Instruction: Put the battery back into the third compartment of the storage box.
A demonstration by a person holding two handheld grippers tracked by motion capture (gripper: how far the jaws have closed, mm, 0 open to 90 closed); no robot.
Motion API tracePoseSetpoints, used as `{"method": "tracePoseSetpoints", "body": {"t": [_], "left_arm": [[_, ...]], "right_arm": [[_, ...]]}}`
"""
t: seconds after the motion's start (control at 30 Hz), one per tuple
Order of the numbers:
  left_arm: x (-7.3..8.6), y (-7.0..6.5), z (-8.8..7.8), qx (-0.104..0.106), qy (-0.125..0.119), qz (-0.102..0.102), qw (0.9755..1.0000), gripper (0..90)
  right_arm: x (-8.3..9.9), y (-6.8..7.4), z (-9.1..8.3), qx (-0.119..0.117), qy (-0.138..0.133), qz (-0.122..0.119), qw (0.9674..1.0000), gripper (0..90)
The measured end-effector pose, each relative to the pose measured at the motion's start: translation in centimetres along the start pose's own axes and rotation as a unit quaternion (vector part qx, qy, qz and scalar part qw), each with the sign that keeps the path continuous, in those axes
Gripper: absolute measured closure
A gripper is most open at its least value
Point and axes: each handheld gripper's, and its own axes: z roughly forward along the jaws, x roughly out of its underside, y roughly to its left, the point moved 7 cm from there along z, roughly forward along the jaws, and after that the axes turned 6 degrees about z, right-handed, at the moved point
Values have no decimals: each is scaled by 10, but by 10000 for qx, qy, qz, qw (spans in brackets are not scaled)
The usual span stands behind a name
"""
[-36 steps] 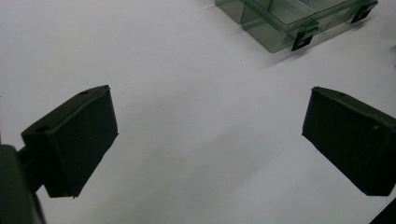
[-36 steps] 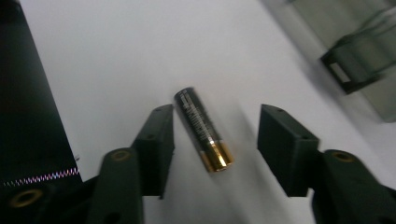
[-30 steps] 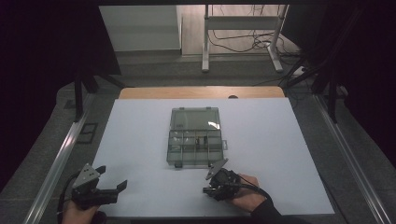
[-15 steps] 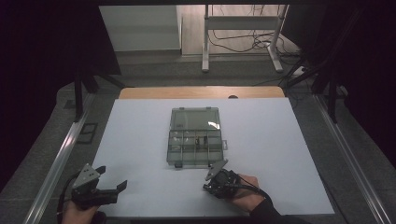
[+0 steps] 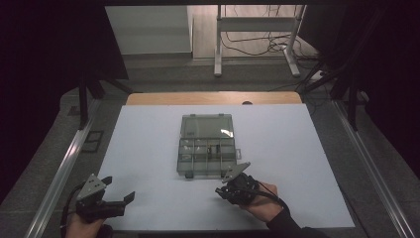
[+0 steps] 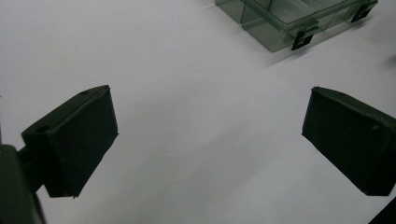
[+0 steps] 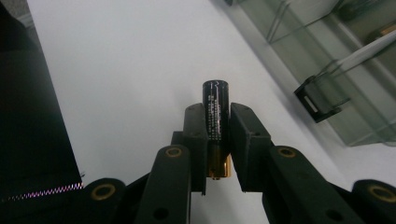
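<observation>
The right gripper clamps a slim cylindrical battery — glossy black casing, brassy end — between its matte black jaws, with the clear plastic compartment box just beyond. The left gripper hovers low over the smooth white table, jaws wide and empty — the box lies well ahead of it.

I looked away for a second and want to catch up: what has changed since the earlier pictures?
The right gripper has just been closing and is now shut on the battery, which stands between its jaws. Its hand barely shifted, just below the clear organiser box. The left gripper kept its place, jaws open; the box has not moved.
</observation>
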Motion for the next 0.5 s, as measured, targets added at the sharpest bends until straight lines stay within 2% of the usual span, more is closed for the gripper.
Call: {"method": "tracePoseSetpoints", "body": {"t": [0.5], "left_arm": [[0,0,1,-15,14,20,10000,38]], "right_arm": [[-17,-11,-13,161,-335,185,9991,767]]}}
